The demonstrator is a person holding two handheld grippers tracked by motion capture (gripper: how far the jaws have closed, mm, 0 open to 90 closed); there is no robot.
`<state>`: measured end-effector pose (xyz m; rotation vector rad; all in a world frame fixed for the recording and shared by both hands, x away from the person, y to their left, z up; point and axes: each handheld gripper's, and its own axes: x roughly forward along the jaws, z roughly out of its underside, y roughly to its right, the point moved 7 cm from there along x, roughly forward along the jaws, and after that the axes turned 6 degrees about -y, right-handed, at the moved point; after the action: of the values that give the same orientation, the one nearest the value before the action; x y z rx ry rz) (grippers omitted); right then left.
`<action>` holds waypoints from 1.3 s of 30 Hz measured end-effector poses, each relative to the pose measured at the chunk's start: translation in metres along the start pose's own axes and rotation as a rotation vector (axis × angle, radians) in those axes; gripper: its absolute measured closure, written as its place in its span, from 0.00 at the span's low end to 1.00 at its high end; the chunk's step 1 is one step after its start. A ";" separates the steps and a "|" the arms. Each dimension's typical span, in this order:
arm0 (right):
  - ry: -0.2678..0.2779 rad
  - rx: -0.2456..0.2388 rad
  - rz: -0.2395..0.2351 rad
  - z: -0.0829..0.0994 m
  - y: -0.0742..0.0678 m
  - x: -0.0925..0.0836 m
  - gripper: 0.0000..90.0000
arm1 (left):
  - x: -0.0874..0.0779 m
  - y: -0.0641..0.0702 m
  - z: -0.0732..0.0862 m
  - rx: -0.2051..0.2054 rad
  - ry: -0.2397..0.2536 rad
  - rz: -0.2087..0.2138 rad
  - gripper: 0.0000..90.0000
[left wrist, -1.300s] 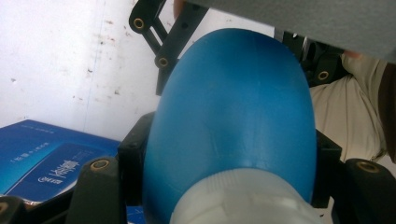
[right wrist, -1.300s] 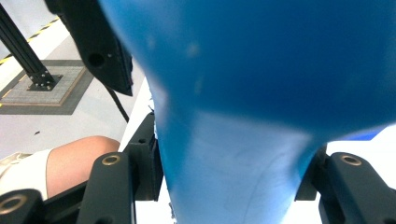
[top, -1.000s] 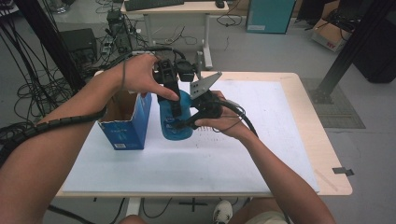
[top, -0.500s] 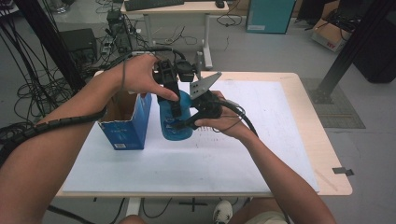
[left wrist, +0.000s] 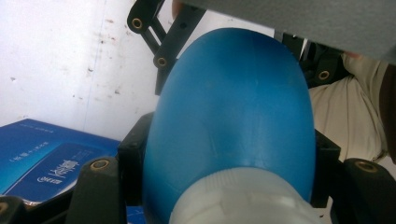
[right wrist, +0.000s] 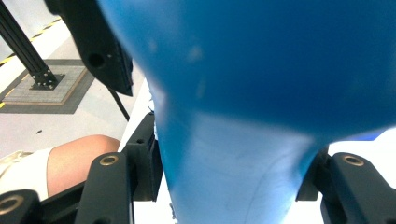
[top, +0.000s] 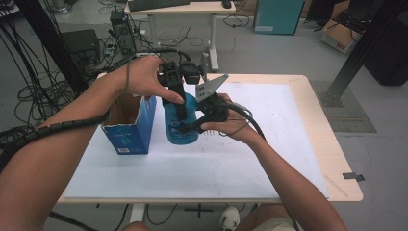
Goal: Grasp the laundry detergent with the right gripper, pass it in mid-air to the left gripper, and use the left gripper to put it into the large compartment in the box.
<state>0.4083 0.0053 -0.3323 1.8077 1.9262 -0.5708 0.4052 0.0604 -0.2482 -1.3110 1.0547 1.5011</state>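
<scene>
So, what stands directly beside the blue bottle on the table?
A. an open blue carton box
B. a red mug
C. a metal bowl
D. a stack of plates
A: in the high view an open blue carton box stands on the table just left of the blue bottle.

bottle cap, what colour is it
White, on the blue bottle; the cap shows best in the left gripper view.

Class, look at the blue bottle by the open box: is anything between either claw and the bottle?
Nothing visible. The left claw is shut on the blue bottle near its white cap, and the right claw is shut on its body. The open box stands beside it.
</scene>
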 end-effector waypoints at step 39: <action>0.003 -0.002 -0.002 -0.001 -0.002 -0.001 0.46 | -0.001 0.002 0.000 -0.005 0.000 0.004 0.41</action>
<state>0.4067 0.0046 -0.3312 1.8065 1.9299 -0.5671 0.4034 0.0602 -0.2467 -1.3134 1.0543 1.5076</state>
